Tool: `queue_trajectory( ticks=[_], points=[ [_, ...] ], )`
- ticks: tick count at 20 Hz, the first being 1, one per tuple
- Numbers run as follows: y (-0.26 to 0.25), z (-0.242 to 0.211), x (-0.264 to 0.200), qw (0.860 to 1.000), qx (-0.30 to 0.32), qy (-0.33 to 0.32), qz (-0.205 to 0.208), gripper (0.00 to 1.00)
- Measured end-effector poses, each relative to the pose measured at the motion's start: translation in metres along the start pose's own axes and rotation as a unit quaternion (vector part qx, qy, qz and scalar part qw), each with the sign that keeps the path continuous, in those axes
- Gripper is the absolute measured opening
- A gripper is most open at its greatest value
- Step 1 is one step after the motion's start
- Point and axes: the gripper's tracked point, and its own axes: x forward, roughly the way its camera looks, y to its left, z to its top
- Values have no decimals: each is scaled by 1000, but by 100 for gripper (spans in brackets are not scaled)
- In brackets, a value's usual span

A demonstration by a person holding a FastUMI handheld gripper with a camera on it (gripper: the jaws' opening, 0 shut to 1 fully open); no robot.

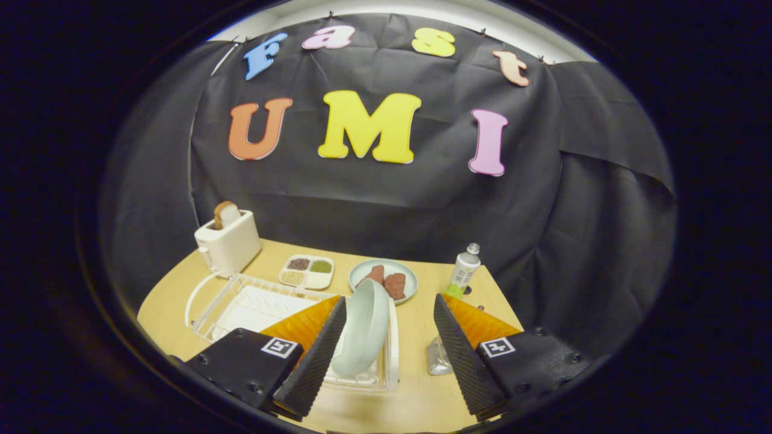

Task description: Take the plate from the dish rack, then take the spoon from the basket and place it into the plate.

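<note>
A pale green plate (364, 328) stands on edge at the right end of the white dish rack (253, 304). My gripper (389, 328) is open, its two ridged black fingers spread wide. The left finger (319, 355) lies just beside the plate's left face, over the rack. The right finger (459, 355) is well apart from the plate, over the bare tabletop. The plate sits in the gap between them, closer to the left finger. A small clear container (438, 358) shows partly behind the right finger; I cannot tell what it holds.
At the back left stands a white toaster (229, 241) holding a slice of bread. Behind the rack lie a divided tray of grains (307, 271) and a light plate with reddish meat pieces (383, 280). A white bottle (463, 271) is at the back right. The wooden table (416, 337) is rounded.
</note>
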Motion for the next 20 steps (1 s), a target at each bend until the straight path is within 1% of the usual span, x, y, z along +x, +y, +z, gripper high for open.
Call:
queue_trajectory(
  ticks=[4,5,7,9,10,11,13,15,16,17,18,19,20],
  points=[
    [5,5,39,996,-7,88,-17,92],
    [7,-1,46,993,-14,114,-19,91],
    [6,-13,58,985,-19,168,-40,90],
    [9,-22,65,974,-25,217,-62,79],
    [7,-22,69,970,-32,225,-82,76],
    [8,-19,71,968,-43,230,-91,72],
    [16,-18,75,966,-63,234,-92,65],
    [15,-24,77,958,-68,258,-106,55],
    [16,-29,77,953,-67,274,-109,48],
    [15,-34,78,949,-65,286,-119,36],
    [17,-30,79,949,-66,282,-122,28],
    [19,-30,76,948,-72,282,-129,21],
    [22,-28,72,946,-75,280,-142,19]
  ],
)
